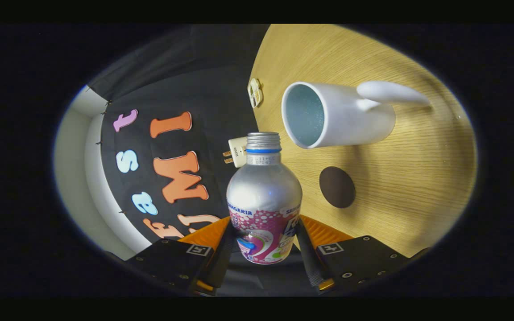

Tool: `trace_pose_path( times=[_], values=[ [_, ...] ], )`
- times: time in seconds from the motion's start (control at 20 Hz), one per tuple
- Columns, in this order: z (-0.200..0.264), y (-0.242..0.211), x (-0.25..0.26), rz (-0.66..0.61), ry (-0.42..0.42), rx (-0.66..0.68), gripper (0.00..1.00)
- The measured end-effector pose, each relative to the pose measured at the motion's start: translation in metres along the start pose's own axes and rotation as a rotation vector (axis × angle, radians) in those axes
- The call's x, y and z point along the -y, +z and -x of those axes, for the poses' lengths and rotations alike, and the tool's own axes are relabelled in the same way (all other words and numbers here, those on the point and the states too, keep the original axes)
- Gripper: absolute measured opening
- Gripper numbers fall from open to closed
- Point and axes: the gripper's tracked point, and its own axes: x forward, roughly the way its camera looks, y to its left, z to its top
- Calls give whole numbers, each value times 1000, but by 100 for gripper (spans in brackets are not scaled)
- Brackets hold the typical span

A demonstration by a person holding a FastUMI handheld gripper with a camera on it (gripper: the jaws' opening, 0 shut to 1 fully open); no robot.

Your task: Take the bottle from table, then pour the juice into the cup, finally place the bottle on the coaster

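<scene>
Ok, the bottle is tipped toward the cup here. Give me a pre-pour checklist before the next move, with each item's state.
1. Grip: the gripper has both jaws pressed on the juice bottle at its printed lower body. Ok.
2. Cap: the threaded neck looks uncapped, but the opening faces away. Cannot tell.
3. Cup: the white mug stands on the wooden table, its opening unobstructed. Ok.
4. Alignment: the bottle's neck sits just beside the mug's rim, not yet over the opening. Not ok.
5. Coaster: the dark round coaster lies bare on the table near the mug. Ok.
6. Juice level in the bottle: opaque body. Cannot tell.
</scene>
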Motion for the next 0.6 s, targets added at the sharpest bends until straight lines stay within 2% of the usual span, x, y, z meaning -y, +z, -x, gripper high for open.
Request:
trace_pose_path(
  times=[0.6],
  values=[
    [3,6,-14,-130,15,-11,72]
  ],
)
